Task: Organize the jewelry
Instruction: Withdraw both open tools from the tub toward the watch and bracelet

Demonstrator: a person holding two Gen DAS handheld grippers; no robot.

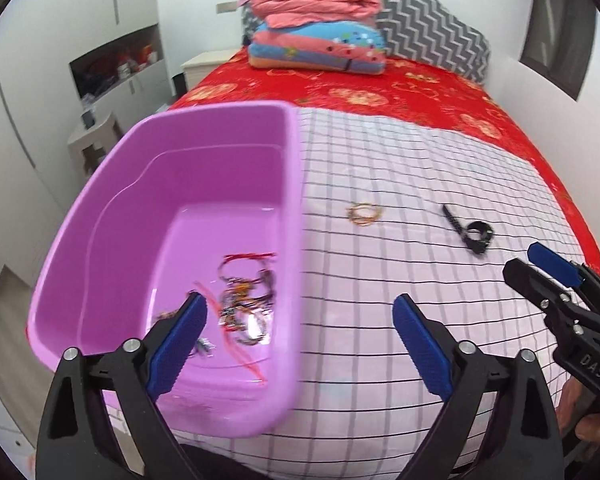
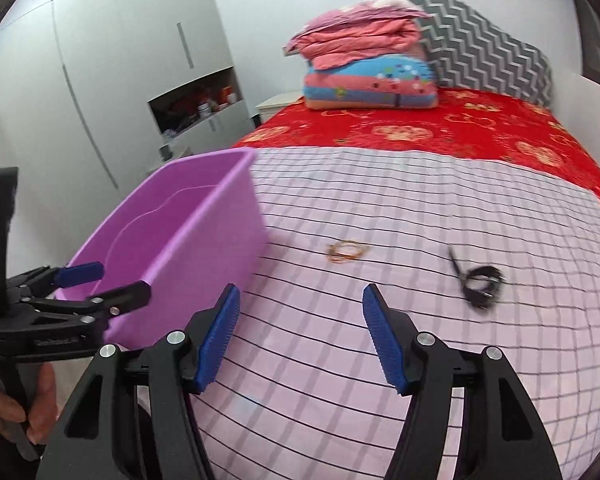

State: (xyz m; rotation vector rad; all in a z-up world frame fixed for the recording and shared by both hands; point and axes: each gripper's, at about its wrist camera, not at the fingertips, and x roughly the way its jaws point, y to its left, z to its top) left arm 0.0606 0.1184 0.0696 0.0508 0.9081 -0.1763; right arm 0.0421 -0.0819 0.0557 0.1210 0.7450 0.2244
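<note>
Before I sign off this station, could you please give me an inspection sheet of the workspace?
Surface: checked pink cloth spread over a red bedspread.
Job's things: purple tub with a tangle of jewelry inside; gold bangles and black strap lie loose on the cloth, apart from each other.
Clutter: nothing seen on the cloth.
Grippers: left tongs open, empty, at the tub's edge; right tongs open, empty, over the cloth.
Cables: nothing seen.
Surroundings: folded quilts, zigzag pillow, white wardrobe.
</note>
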